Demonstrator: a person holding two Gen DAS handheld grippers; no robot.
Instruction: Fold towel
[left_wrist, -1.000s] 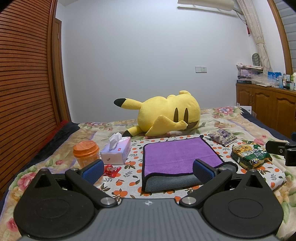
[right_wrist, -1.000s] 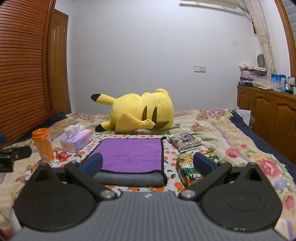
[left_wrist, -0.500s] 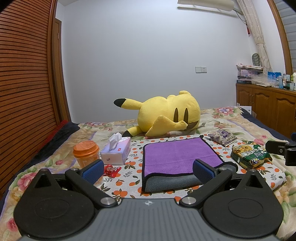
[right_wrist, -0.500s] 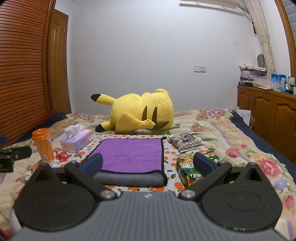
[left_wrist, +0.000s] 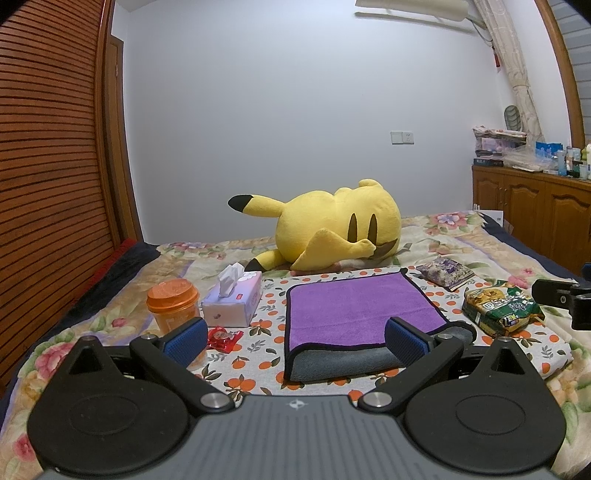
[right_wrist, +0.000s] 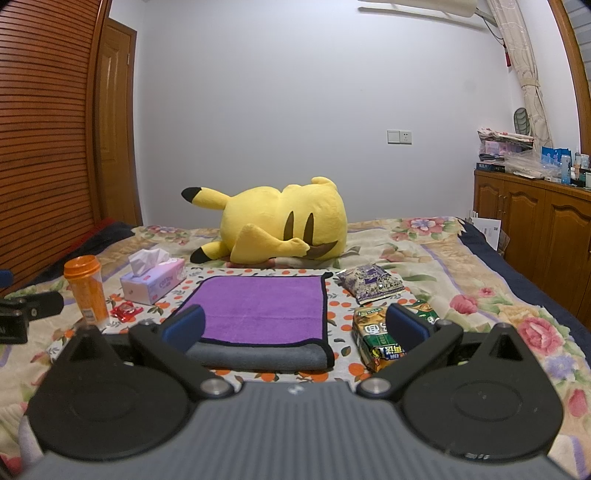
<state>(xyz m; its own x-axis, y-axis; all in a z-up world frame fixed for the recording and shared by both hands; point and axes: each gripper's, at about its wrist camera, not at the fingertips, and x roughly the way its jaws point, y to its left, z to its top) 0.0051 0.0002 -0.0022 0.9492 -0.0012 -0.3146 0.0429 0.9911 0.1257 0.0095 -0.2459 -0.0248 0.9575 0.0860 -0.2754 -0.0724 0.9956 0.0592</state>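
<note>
A purple towel (left_wrist: 354, 308) with a black hem lies on the bed, folded over once, its grey underside showing along the near fold (left_wrist: 343, 363). It also shows in the right wrist view (right_wrist: 262, 308). My left gripper (left_wrist: 295, 341) is open and empty, held just short of the towel's near edge. My right gripper (right_wrist: 295, 328) is open and empty, also just short of the near edge, toward the towel's right side. The right gripper's tip shows at the right edge of the left wrist view (left_wrist: 565, 299).
A yellow plush toy (left_wrist: 332, 232) lies behind the towel. A tissue box (left_wrist: 232, 301), an orange-lidded jar (left_wrist: 173, 306) and a red wrapper (left_wrist: 221, 338) sit to the left. A green snack bag (left_wrist: 498, 308) and a purple packet (left_wrist: 445, 273) sit to the right. Wooden cabinets (right_wrist: 535, 229) stand at the far right.
</note>
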